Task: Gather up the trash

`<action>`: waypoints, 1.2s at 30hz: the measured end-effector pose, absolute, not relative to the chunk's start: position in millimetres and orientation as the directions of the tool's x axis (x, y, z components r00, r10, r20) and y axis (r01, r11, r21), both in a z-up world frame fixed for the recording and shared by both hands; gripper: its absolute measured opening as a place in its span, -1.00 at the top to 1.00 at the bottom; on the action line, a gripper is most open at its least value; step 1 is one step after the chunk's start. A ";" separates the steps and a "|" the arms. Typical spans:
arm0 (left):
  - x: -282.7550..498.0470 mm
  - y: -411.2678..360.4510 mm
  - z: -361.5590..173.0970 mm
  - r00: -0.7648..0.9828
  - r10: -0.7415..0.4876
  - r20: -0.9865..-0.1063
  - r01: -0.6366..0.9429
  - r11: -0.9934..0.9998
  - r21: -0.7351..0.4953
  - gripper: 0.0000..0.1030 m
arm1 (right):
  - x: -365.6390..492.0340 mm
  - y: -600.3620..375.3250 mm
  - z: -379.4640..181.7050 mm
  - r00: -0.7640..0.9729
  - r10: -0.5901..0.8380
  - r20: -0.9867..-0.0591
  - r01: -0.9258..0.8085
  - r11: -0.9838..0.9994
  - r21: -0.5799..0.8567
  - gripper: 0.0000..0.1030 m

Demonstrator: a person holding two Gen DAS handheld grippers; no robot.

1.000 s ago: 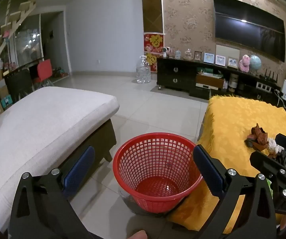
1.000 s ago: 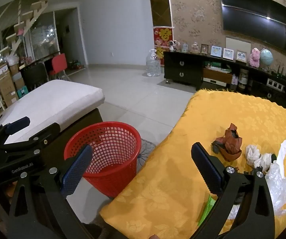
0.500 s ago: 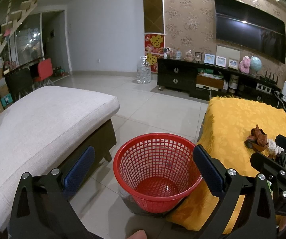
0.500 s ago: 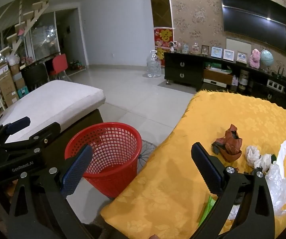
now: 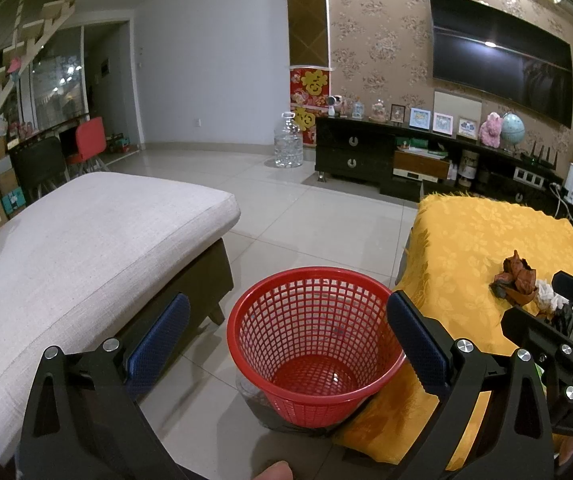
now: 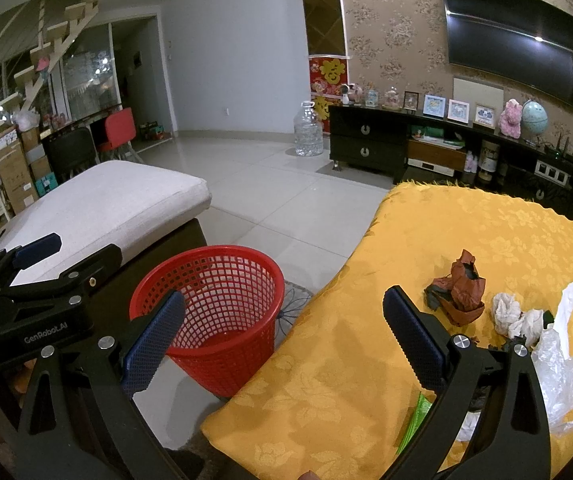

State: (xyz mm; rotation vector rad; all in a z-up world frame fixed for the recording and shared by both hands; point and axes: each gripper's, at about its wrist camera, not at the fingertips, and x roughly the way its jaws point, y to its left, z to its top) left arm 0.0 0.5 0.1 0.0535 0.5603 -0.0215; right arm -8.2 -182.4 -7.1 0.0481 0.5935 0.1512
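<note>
Left wrist view: almost no shift from a second ago; left tool point(image 5: 286, 340) spread wide, empty, aimed into red basket point(image 5: 314, 344) on floor, mouth up, axis vertical. Collection not begun.

Right wrist view: likewise unchanged; right tool point(image 6: 284, 344) wide open, empty, over yellow surface point(image 6: 466, 224). Brown wrapper point(image 6: 460, 292), upright, beside white tissues point(image 6: 516, 316) and clear plastic bag point(image 6: 558, 372).

The basket point(image 5: 314, 344) stands on the floor between the sofa point(image 5: 86, 248) on its left and the table point(image 6: 466, 232) on its right; trash point(image 6: 462, 288) lies on the table.
</note>
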 end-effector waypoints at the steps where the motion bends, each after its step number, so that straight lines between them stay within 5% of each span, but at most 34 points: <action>1: 0.1 0.5 0.1 0.847 -0.007 -0.532 0.035 0.998 0.044 -0.85 | -8.2 -182.4 -7.1 0.818 0.156 -0.553 -0.128 0.988 0.089 -0.87; 36: 0.1 0.6 0.1 0.847 -0.008 -0.531 0.035 0.999 0.041 -0.85 | -7.2 -179.9 -7.1 0.820 0.155 -0.551 -0.130 0.988 0.084 -0.87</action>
